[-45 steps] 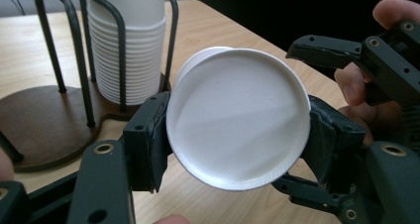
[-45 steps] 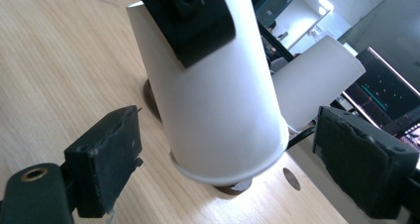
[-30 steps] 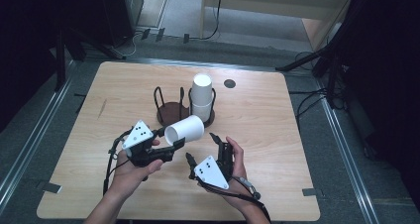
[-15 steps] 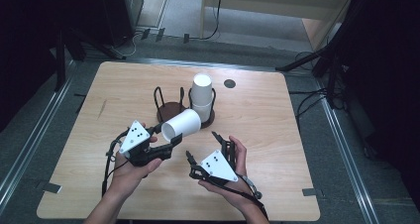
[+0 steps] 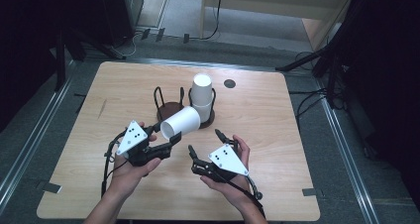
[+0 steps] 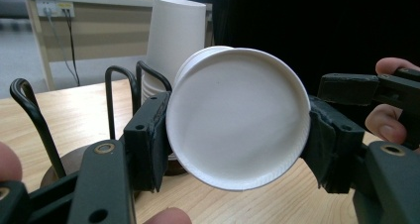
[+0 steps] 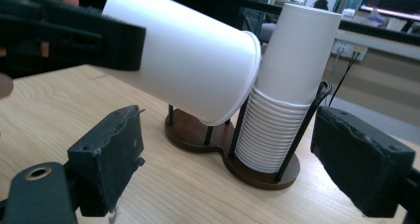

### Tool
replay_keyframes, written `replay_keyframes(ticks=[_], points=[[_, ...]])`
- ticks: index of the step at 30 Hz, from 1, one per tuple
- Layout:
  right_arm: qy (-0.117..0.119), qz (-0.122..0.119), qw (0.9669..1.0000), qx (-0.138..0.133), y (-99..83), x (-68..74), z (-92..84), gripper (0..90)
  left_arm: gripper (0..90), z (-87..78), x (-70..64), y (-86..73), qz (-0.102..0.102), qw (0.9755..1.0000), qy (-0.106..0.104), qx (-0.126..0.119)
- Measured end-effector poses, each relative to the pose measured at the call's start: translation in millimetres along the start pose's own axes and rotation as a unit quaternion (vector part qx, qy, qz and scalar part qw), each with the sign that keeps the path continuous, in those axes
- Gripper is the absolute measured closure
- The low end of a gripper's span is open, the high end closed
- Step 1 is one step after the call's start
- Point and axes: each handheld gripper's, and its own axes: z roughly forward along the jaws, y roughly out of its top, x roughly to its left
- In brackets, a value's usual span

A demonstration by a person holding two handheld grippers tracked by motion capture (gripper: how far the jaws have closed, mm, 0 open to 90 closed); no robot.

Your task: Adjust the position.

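Surface: light wood, rounded corners, pale grain. On it: dark cup holder, twin round bases, wire uprights; left bay bare, right bay carrying stack of white paper cups. Small dark round disc near far edge, apart from holder.

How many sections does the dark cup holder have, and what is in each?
2. One section is without cups; the other holds the stack of white cups. The held cup hides part of the base.
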Motion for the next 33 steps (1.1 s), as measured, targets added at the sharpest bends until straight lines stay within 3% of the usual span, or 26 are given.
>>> replay_keyframes(ticks=[3, 5, 12, 13, 18, 20, 23, 24, 26, 29, 33], points=[[0.001, 0.025, 0.9997, -0.002, 3.1, -0.9, -1.4, 13.7, 35.6, -0.7, -0.1, -0.1, 0.001, 0.9999, -0.003, -0.01], [0.002, 0.028, 0.9996, -0.003, 4.3, -0.9, -1.9, 14.1, 35.6, -0.8, -0.2, -0.1, 0.001, 0.9999, -0.004, -0.012], [0.011, 0.087, 0.9962, 0.006, 13.2, -0.7, -4.8, 15.7, 35.6, -1.4, -0.7, -1.4, 0.004, 0.9994, -0.005, -0.033], [0.008, 0.108, 0.994, 0.015, 15.5, -0.1, -5.1, 15.0, 35.6, -1.3, -0.7, -1.5, 0.004, 0.9994, -0.005, -0.034], [0.0, 0.153, 0.9879, 0.024, 20.3, -0.1, -3.8, 7.1, 35.5, -0.7, -2.4, -3.3, 0.009, 0.9991, -0.005, -0.042], [0.001, 0.177, 0.9839, 0.024, 22.5, -0.3, -2.9, 4.9, 35.5, -0.3, -2.7, -4.0, 0.008, 0.9989, -0.006, -0.046], [-0.002, 0.19, 0.9816, 0.023, 23.9, -0.4, -2.1, 3.0, 35.5, 0.1, -2.7, -5.1, 0.006, 0.9987, -0.006, -0.049], [0.002, 0.212, 0.977, 0.022, 25.1, -0.7, -1.3, 2.7, 35.4, 0.5, -1.8, -6.2, 0.003, 0.9986, -0.007, -0.051], [0.002, 0.235, 0.9716, 0.024, 25.7, -1.3, 0.2, 2.3, 35.5, 0.5, -1.5, -7.1, 0.001, 0.9985, -0.005, -0.055], [0.001, 0.277, 0.9606, 0.022, 25.5, -2.9, 2.0, 1.8, 35.5, 0.6, -2.3, -8.2, 0.007, 0.9981, -0.004, -0.06], [0.006, 0.337, 0.9413, 0.022, 25.0, -4.4, 5.4, 1.7, 35.5, 1.7, -4.3, -9.9, 0.012, 0.9977, -0.004, -0.066]])
